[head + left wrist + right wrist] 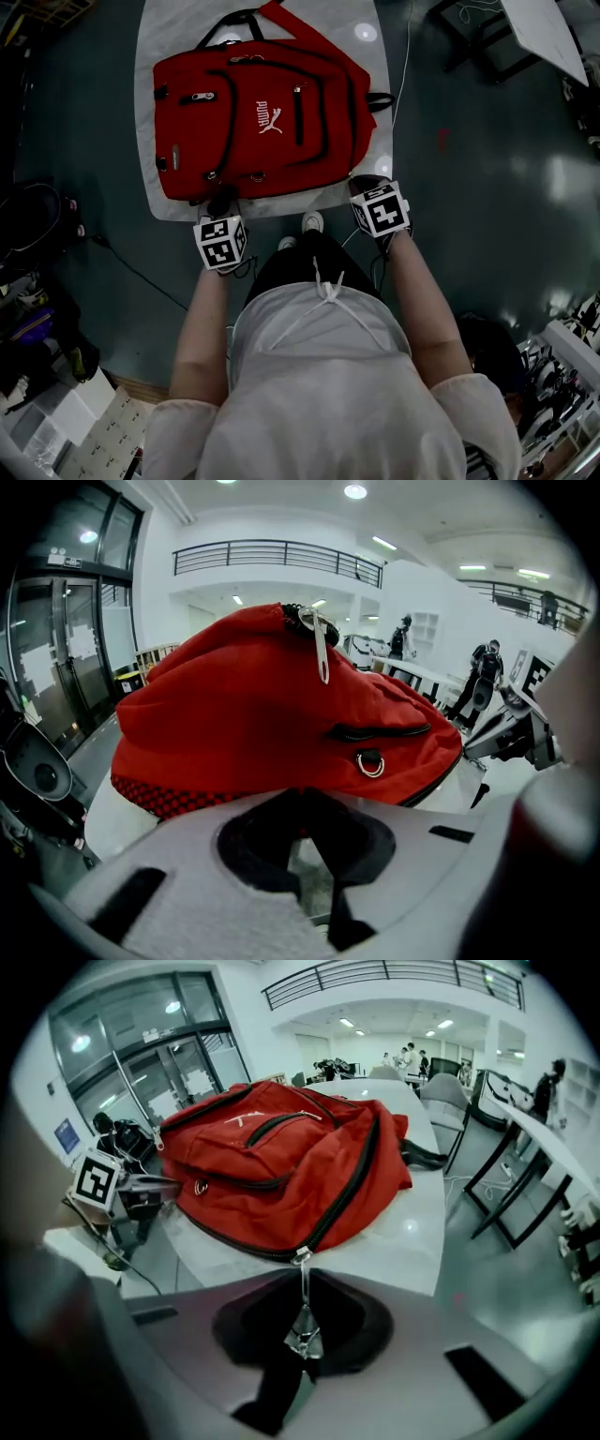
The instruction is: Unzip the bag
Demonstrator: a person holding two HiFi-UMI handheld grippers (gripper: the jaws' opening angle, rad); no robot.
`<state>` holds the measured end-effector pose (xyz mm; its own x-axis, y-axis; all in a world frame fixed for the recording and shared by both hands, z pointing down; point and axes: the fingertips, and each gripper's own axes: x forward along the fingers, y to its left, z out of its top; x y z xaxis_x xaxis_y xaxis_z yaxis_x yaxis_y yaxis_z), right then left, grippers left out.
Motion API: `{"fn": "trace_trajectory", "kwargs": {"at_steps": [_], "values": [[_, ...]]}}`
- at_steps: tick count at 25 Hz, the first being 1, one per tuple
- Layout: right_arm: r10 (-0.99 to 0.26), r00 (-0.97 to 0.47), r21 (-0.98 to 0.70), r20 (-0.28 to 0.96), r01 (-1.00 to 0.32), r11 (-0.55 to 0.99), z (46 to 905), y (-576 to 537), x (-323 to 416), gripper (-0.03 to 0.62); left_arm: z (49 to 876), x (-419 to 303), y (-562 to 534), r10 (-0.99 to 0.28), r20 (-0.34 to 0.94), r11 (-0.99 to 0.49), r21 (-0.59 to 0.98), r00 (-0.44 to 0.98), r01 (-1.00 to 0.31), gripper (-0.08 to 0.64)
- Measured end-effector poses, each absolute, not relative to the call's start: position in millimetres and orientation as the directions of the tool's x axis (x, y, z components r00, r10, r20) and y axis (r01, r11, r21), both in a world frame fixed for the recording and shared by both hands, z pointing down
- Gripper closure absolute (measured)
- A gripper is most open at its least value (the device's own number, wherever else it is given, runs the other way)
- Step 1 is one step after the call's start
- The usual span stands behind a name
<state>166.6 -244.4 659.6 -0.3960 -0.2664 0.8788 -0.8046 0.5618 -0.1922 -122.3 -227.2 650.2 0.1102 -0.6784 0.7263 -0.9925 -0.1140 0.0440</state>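
Note:
A red backpack (253,122) with black zips lies flat on a white table (361,42). At its near left edge my left gripper (223,202) sits with the jaws closed together against the bag's hem (234,794); in the left gripper view the gripper (298,806) has the bag's red bulk (262,696) filling the space right in front. My right gripper (364,186) is at the near right corner. The right gripper view shows the gripper (302,1335) shut on a silver zipper pull (302,1316) that hangs from the slider (300,1256) on the main black zip.
A dark desk frame (487,42) stands beyond the table at the right. Bags and clutter (28,319) line the floor at the left, with a cable (141,272) running across it. The person's shoes (312,222) are at the table's near edge.

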Motion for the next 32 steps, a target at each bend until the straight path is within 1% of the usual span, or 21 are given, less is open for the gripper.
{"fn": "trace_trajectory", "kwargs": {"at_steps": [5,8,10,14,17,22,25,28,32], "values": [[-0.376,-0.389,-0.143,0.841,-0.829,0.54,636.2,-242.4,158.0,0.558,648.8,-118.9,-224.2,-0.678,0.722,-0.115,0.085,0.14,-0.99,0.522],[-0.456,-0.379,-0.118,0.806,-0.857,0.502,611.5,-236.8,148.5,0.558,634.8,-114.3,-212.2,-0.68,0.708,-0.139,0.127,0.188,-0.982,0.522],[-0.515,-0.381,-0.117,0.768,-0.874,0.471,591.9,-234.7,142.0,0.558,616.2,-103.6,-206.0,-0.701,0.673,-0.177,0.155,0.235,-0.972,0.522],[-0.627,-0.424,-0.149,0.653,-0.884,0.443,546.3,-232.7,120.7,0.56,561.0,-81.1,-203.2,-0.771,0.548,-0.245,0.212,0.323,-0.946,0.522],[-0.704,-0.451,-0.137,0.548,-0.879,0.457,506.5,-231.3,102.1,0.561,511.7,-70.8,-206.9,-0.82,0.438,-0.304,0.215,0.37,-0.928,0.522],[-0.781,-0.471,-0.09,0.41,-0.873,0.479,442.9,-212.8,76.5,0.561,426.6,-64.5,-198.2,-0.864,0.256,-0.387,0.215,0.434,-0.897,0.522],[-0.832,-0.459,-0.053,0.311,-0.882,0.467,401.8,-199.6,69.0,0.563,376.4,-60.2,-186.9,-0.868,0.149,-0.445,0.188,0.474,-0.875,0.522],[-0.858,-0.451,-0.026,0.246,-0.888,0.459,374.6,-186.9,60.6,0.565,339.6,-59.4,-174.2,-0.866,0.063,-0.485,0.137,0.496,-0.864,0.522],[-0.887,-0.423,0.024,0.183,-0.9,0.435,351.2,-171.3,52.6,0.566,312.2,-64.0,-158.2,-0.866,0.004,-0.499,0.072,0.5,-0.864,0.522]]}}
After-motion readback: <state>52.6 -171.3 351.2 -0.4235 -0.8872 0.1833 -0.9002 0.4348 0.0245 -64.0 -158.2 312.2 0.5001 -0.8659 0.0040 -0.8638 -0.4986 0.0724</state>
